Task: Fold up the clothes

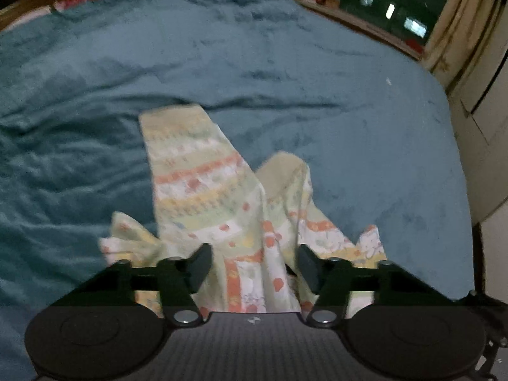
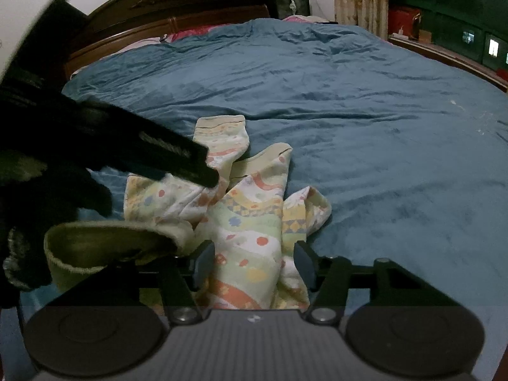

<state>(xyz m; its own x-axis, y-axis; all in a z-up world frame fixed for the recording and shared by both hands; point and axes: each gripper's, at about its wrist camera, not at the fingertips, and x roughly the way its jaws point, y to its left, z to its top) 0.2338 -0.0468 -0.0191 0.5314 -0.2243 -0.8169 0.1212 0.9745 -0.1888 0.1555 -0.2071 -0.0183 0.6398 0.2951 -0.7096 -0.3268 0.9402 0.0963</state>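
A blue bedspread covers the bed; near its front edge lies a crumpled patterned garment, thin, light and limp, so it should drape and sag wherever unsupported. Judged best taken at a hem or corner. The left gripper and the right gripper both stand spread wide, cloth lying between the jaws, unpinched

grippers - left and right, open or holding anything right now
left gripper: open, patterned garment between its fingers, not clamped
right gripper: open, same garment between its fingers
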